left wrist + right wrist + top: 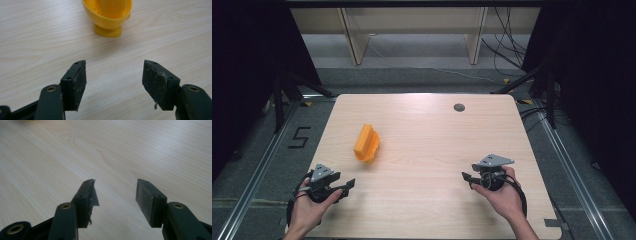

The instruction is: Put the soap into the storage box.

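My left gripper (pixel 346 186) rests at the near left of the wooden desk (pixel 427 135), jaws apart and empty, facing the orange cup (pixel 366 143) lying tipped just ahead. My right gripper (pixel 467 180) sits well apart at the near right, jaws spread, empty.

Black digit "5" (pixel 300 137) marked on grey floor (pixel 267 130) left of table (pixel 422 200)

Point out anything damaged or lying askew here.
The orange cup lies tipped on its side on the table. The right gripper has a torn pad, its edge frayed and peeling off the jaw.
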### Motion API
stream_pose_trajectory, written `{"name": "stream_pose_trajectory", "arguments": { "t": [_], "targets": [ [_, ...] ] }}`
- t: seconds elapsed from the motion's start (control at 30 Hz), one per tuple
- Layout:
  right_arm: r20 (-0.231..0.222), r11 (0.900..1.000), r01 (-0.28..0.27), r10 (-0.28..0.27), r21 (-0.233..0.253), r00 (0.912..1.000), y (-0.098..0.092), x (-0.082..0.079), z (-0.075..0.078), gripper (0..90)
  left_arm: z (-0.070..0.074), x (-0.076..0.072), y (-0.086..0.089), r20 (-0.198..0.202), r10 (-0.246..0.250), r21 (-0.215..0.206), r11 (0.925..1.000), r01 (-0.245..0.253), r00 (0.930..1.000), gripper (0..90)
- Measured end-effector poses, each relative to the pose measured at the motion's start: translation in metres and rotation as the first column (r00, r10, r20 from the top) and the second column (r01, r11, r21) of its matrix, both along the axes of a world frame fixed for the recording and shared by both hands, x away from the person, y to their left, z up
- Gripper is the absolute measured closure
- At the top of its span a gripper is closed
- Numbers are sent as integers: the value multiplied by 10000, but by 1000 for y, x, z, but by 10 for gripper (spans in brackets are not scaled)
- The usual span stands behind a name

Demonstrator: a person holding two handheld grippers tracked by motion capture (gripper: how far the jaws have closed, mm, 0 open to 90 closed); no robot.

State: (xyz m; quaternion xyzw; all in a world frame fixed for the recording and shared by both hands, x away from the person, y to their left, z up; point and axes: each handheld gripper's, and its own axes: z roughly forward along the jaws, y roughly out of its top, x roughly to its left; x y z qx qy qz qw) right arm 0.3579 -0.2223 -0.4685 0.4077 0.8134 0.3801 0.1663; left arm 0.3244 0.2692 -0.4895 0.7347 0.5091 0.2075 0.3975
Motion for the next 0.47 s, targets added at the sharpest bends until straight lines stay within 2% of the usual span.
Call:
{"name": "stream_pose_trajectory", "arguments": {
  "t": [0.03,0.1,0.17,0.2,0.23,0.3,0.33,0.37,0.4,0.43,0.47],
  "targets": [
    [102,10000,-49,49,-10,9999,0,1,-1,498,-2,-1,0,-68,3,173,9999,-2,10000,348],
    [47,9999,-87,87,-52,10000,0,0,0,498,-7,1,-1,-212,-120,220,9997,125,9997,350],
    [94,9999,-107,107,16,9999,1,0,0,498,-11,3,0,-450,-180,63,9998,183,9988,354],
    [163,9999,-93,93,41,9998,1,0,0,498,-12,3,0,-470,-172,-149,9998,165,9987,354],
    [123,9998,-198,198,-31,9997,0,1,0,498,-11,3,1,-502,-97,-165,9998,89,9987,351],
    [133,10000,-88,88,10,9999,0,0,0,499,-10,3,1,-351,-174,-476,9987,157,9992,346],
    [-30,10000,29,-28,87,10000,0,-1,2,499,-10,3,2,-313,-150,-444,9989,136,9994,341],
    [176,10000,-6,6,14,9998,0,1,0,499,-9,3,2,-323,-112,-377,9992,99,9994,338],
    [48,9999,28,-28,160,10000,0,0,0,499,-10,3,2,-307,-155,-408,9991,143,9994,338],
    [-31,9998,-155,156,129,9999,-1,2,0,498,-10,3,2,-288,-188,-523,9985,173,9994,338],
    [219,10000,-78,79,-5,9997,-1,2,-1,498,-11,4,1,-330,-248,-595,9980,228,9991,338]
  ]
}}
